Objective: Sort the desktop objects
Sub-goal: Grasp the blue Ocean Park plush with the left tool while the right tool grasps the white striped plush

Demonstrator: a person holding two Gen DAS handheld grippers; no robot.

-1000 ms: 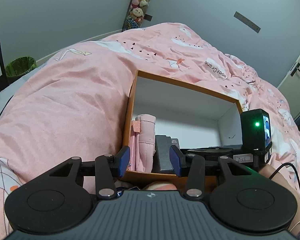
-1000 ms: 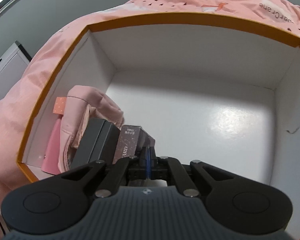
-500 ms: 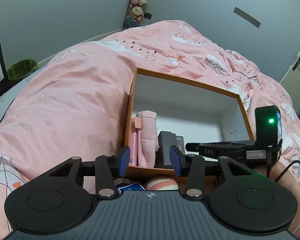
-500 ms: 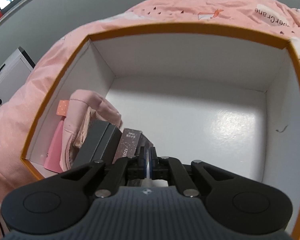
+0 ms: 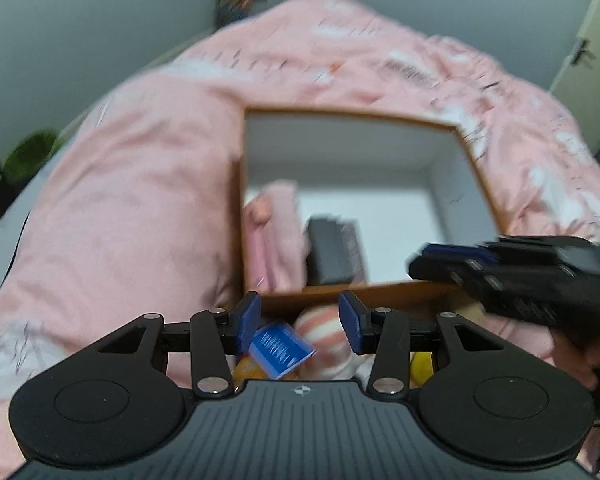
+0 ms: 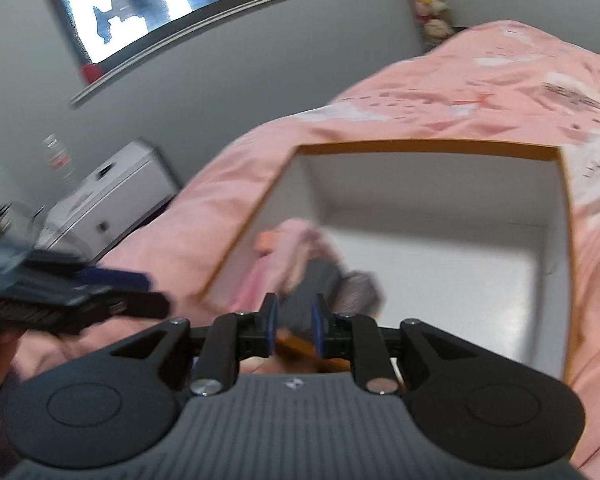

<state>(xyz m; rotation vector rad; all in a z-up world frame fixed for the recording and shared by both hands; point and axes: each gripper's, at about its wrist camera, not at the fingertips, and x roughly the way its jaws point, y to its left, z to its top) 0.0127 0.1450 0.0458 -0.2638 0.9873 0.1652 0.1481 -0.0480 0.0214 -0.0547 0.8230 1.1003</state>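
Inside box (image 5: pixel 456 168), dark case (image 5: pixel 334 252) apparently lengthwise.

The right gripper (image 6: pixel 294 324) is now lifted up and back out of the orange box (image 6: pixel 420 147), its jaws opening with nothing between them. The dark boxes (image 6: pixel 320 284) it released lie inside, beside the pink cloth (image 6: pixel 296 240).

Grey walls (image 6: pixel 220 112) — white cabinet (image 6: pixel 112 192).

- Orange-rimmed box (image 6: pixel 420 146), white inside, lies open on pink bedding.
- Pink pouch (image 6: pixel 296 240) and dark boxes (image 6: pixel 320 280) sit in its near-left corner.
- Blue packet (image 5: pixel 280 344) and striped roll (image 5: pixel 328 332) lie outside the near wall.
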